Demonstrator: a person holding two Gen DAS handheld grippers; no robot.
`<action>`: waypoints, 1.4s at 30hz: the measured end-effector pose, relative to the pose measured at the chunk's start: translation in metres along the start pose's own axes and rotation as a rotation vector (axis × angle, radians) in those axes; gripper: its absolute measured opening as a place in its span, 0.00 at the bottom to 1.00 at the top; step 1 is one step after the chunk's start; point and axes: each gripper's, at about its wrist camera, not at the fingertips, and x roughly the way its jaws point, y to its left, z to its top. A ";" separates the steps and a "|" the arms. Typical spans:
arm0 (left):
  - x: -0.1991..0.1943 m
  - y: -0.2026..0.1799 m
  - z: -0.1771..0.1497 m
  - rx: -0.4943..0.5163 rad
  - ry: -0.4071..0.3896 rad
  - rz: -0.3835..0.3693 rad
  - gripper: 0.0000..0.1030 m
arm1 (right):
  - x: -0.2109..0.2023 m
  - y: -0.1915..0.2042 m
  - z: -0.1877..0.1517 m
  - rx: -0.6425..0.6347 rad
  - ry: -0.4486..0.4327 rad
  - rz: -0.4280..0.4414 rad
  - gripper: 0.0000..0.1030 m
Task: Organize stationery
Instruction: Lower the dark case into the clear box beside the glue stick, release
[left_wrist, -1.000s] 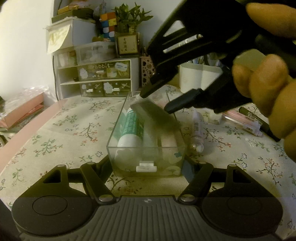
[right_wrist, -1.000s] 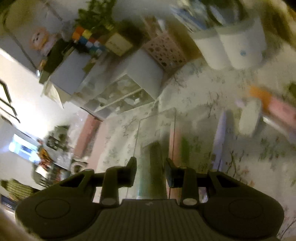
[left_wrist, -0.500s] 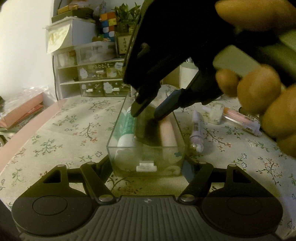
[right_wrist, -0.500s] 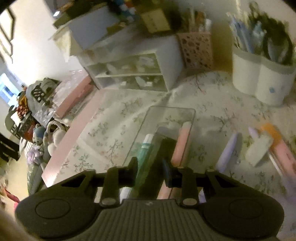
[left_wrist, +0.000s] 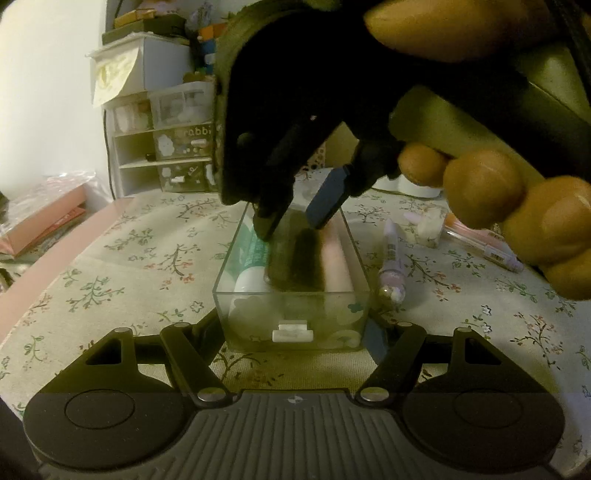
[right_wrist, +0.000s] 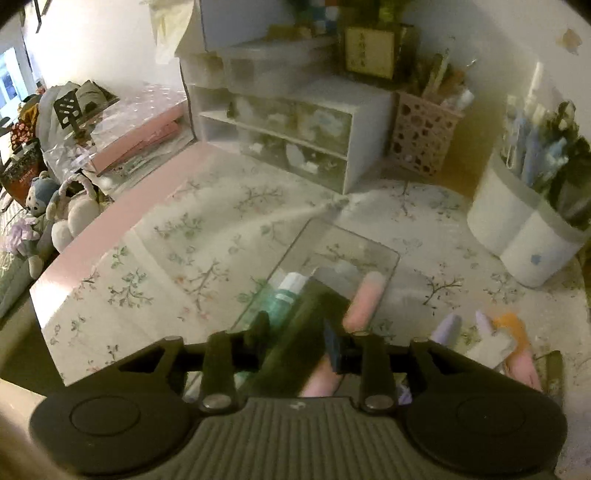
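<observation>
Clear plastic tray (left_wrist: 291, 317) sits on floral-cloth counter (left_wrist: 110, 266), long axis running away from the left camera. Left hand-held gripper (left_wrist: 291, 332) spread wide, one finger at each side of the tray's near end; contact with the walls can't be confirmed.

Right hand-held gripper (left_wrist: 293, 218) comes in from above over the tray, tips angled down into it, held by a hand (left_wrist: 517, 206). Its fingers sit either side of a dark olive pen (left_wrist: 295, 258); blur makes it unclear whether they pinch it or have a gap, so cannot tell. The dark pen lies in the tray's middle, between a teal-and-white tube (left_wrist: 251, 258) on the left and a pink pen (left_wrist: 334, 258) on the right. Right wrist view shows the same: dark pen (right_wrist: 310, 332) between the fingers, teal tube (right_wrist: 286, 299), pink pen (right_wrist: 364, 299).

Outside the tray, right of it: lavender pen (left_wrist: 391, 258) just beside, small white eraser (left_wrist: 428, 229), pink pen pair (left_wrist: 484, 243) further out. White drawer unit (left_wrist: 162, 147) at the back; white pen holder (right_wrist: 524, 236) and pink perforated cup (right_wrist: 424, 136) nearby.
</observation>
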 end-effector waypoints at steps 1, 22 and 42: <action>0.000 0.000 0.000 0.001 -0.001 -0.002 0.70 | -0.001 -0.004 -0.001 0.020 0.000 0.012 0.30; 0.002 0.001 0.002 -0.005 0.004 0.005 0.70 | -0.022 -0.021 -0.007 0.080 -0.058 -0.002 0.10; 0.003 0.000 0.001 -0.004 0.002 0.003 0.71 | -0.008 0.005 -0.003 -0.117 0.014 -0.118 0.02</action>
